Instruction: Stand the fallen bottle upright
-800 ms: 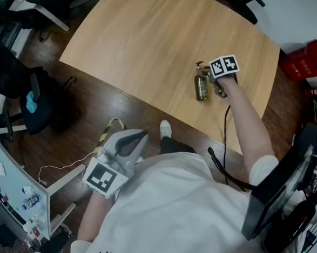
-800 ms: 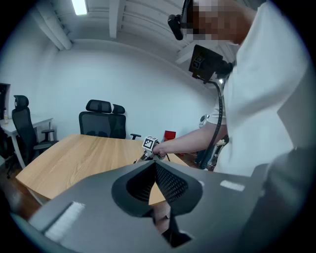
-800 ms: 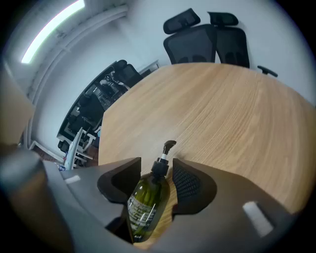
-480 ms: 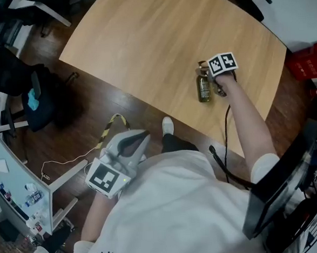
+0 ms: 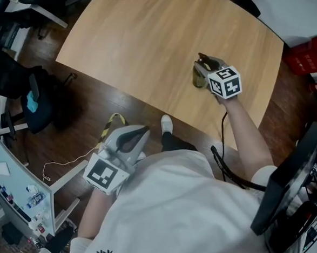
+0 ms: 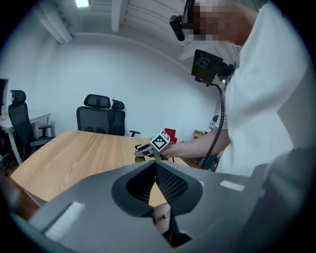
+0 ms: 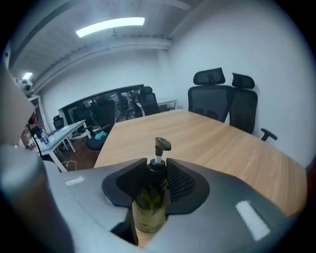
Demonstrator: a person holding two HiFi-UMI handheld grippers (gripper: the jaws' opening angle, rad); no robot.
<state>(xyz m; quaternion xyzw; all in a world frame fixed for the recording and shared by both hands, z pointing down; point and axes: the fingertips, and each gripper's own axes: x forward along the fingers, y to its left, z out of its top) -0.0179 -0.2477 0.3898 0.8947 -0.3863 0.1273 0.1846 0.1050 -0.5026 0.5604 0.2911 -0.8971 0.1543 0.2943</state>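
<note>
A small olive-green pump bottle [image 7: 149, 203] with a black pump head sits between the jaws of my right gripper [image 7: 157, 170], which is shut on its neck and shoulder. In the head view the bottle [image 5: 199, 75] is tipped up off the wooden table [image 5: 142, 43] near its right end, with the right gripper [image 5: 203, 66] over it. From the left gripper view the bottle [image 6: 139, 158] shows far off under the right gripper [image 6: 144, 148]. My left gripper [image 5: 139, 134] hangs off the table's near edge above the floor. Its jaws [image 6: 155, 167] are shut with nothing in them.
Black office chairs [image 7: 224, 99] stand beyond the table's far side. A red box [image 5: 305, 56] lies on the floor past the table's right edge. A dark chair and bag [image 5: 35, 102] sit on the floor at the left. A cable [image 5: 224, 145] trails from the right arm.
The bottle lay flat on the table beside the right gripper. Now the right hand has rolled and drawn nearer, tipping the bottle up in its jaws. The left gripper has stayed put.
</note>
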